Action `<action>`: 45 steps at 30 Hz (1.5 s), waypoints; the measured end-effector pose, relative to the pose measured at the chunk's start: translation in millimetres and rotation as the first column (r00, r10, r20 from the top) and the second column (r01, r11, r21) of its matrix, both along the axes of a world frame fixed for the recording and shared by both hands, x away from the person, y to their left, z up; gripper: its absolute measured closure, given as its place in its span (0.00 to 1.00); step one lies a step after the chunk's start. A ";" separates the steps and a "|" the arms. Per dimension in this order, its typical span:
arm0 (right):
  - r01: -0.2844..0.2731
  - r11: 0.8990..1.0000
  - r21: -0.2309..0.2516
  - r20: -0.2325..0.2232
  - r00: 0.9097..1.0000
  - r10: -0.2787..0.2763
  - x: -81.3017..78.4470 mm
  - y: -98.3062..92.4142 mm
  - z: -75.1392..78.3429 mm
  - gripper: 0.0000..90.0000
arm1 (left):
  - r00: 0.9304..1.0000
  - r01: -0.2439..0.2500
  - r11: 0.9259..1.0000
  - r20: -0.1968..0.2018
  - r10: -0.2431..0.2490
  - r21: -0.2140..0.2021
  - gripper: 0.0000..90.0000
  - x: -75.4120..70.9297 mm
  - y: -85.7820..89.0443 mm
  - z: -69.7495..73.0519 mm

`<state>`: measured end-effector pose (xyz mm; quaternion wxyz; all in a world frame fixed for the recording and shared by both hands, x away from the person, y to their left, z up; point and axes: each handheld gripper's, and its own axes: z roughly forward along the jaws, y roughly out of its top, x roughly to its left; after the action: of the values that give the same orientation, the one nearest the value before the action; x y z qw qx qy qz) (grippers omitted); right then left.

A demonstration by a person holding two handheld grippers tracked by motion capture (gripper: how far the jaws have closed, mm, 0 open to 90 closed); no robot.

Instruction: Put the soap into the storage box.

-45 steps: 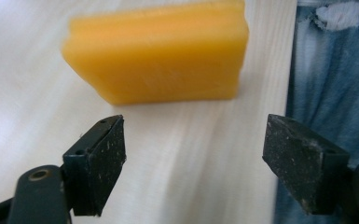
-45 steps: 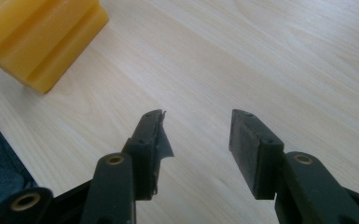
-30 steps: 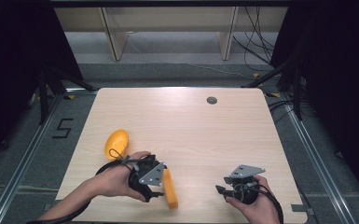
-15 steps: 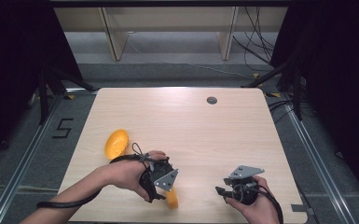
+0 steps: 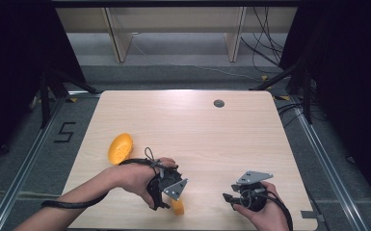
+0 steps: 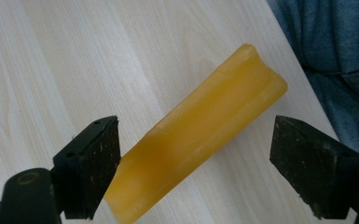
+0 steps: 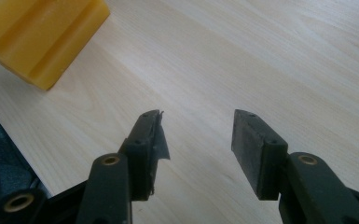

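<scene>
A yellow bar (image 5: 177,207) lies on the wooden table (image 5: 197,130) near its front edge, mostly covered by my left gripper (image 5: 163,203). In the left gripper view the yellow bar (image 6: 224,107) runs slantwise between the jaws of my left gripper (image 6: 196,135), which have just been opening; the right pad (image 6: 307,158) stands clear of it. My right gripper (image 5: 229,198) rests at the front right. In the right gripper view, my right gripper (image 7: 198,119) is open over bare wood, with one end of the yellow bar (image 7: 42,37) at the upper left.
A yellow oval shell (image 5: 120,147) lies left of the left hand. A dark round grommet (image 5: 218,103) sits near the table's far edge. Blue denim (image 6: 335,46) shows just past the front edge. Shelf legs (image 5: 115,38) stand beyond the table.
My left hand has moved right and toward the front edge, so its gripper now covers most of the yellow bar. The right hand has kept still.
</scene>
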<state>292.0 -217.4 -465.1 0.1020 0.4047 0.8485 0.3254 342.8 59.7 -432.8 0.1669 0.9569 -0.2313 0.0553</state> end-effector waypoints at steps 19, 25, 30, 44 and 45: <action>0.007 1.000 -0.001 -0.037 0.999 -0.007 0.0 0.4 -1.2 0.57 | 0.999 0.047 0.994 0.015 -0.049 0.097 0.20 1.5 -17.1 -22.4; 0.007 1.000 0.002 -0.030 1.000 -0.007 0.3 0.3 -2.5 0.57 | 0.997 0.063 0.989 0.032 -0.067 0.131 0.28 0.6 -19.9 -22.5; 0.002 1.000 -0.005 -0.030 1.000 -0.002 0.4 -0.7 -2.3 0.57 | 0.996 0.059 0.983 0.049 -0.069 0.176 0.45 -3.2 -18.3 -22.1; -0.001 1.000 -0.009 -0.035 0.999 0.001 0.6 -0.3 -3.4 0.57 | 0.974 -0.181 0.950 -0.086 0.209 0.253 0.67 1.6 -11.5 -19.9; -0.001 1.000 -0.009 -0.035 0.999 0.001 0.6 -0.3 -3.4 0.57 | 0.974 -0.181 0.950 -0.086 0.209 0.253 0.67 1.6 -11.5 -19.9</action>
<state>292.7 -217.6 -468.4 0.0890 0.4095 0.8517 0.3147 344.4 48.1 -452.7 0.0544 0.9899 -0.1308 -0.0108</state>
